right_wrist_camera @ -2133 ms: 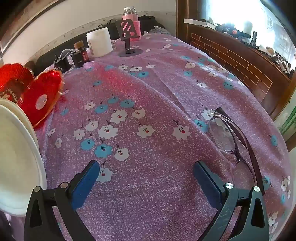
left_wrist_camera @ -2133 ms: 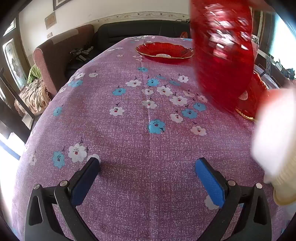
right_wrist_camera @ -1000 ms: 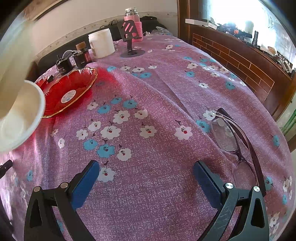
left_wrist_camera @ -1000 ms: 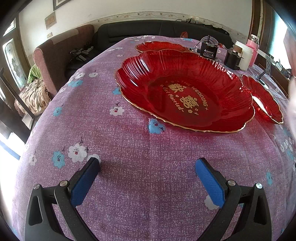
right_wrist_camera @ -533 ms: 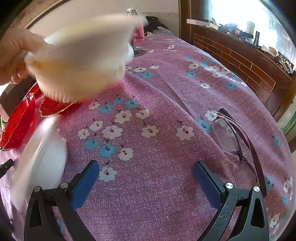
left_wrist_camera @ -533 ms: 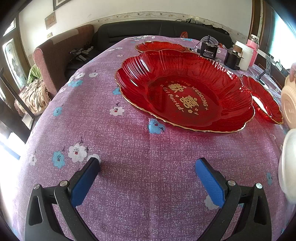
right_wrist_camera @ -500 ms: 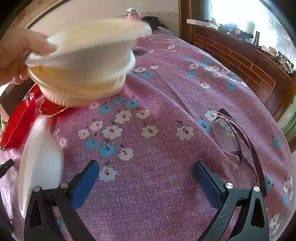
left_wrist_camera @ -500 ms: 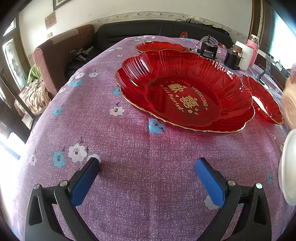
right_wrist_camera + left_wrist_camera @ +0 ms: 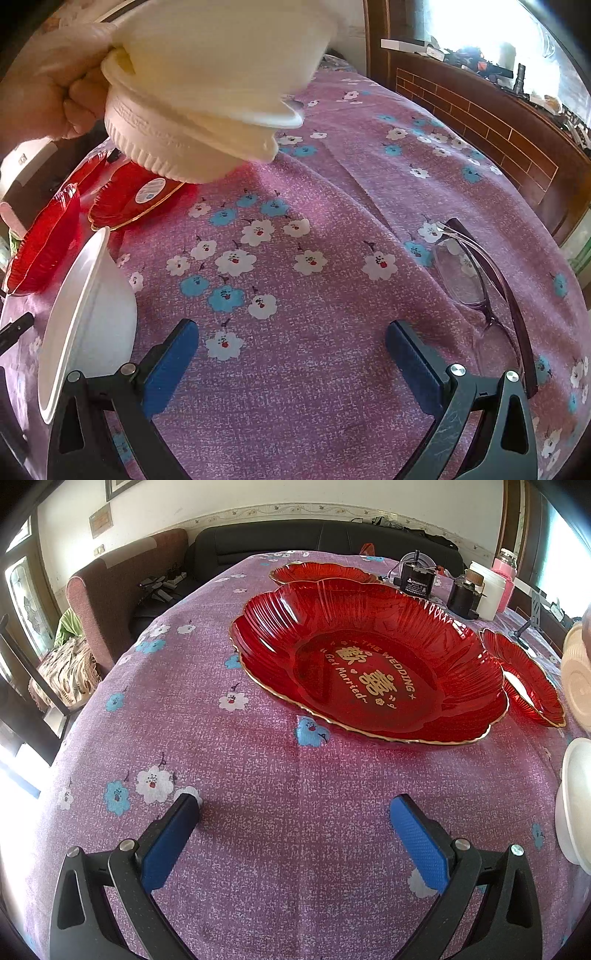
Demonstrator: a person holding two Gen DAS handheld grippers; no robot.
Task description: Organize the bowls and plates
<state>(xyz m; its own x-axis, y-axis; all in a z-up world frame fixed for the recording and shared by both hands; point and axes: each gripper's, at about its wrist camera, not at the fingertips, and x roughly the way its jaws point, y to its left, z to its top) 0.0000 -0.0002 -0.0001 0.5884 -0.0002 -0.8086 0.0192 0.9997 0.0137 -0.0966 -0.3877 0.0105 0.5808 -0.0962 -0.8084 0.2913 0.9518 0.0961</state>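
A large red scalloped plate (image 9: 369,661) with gold lettering lies on the purple flowered tablecloth ahead of my left gripper (image 9: 293,821), which is open and empty. A smaller red plate (image 9: 524,675) sits to its right and another red plate (image 9: 321,571) behind it. In the right wrist view a bare hand (image 9: 48,88) holds a stack of white foam bowls (image 9: 207,92) above the table. One white foam bowl (image 9: 88,317) stands at the left beside my right gripper (image 9: 291,345), which is open and empty. That bowl (image 9: 576,801) also shows at the left wrist view's right edge.
Purple-framed glasses (image 9: 476,280) lie on the cloth to the right of the right gripper. A white tub (image 9: 487,589), a pink jar (image 9: 504,572) and small black devices (image 9: 415,578) stand at the table's far end. A sofa (image 9: 314,541) and armchair (image 9: 110,587) lie beyond.
The large red plate was set down on the cloth. One white bowl was put down at the left, and the hand brought the stack of white bowls in closer over the table. Both grippers stayed still.
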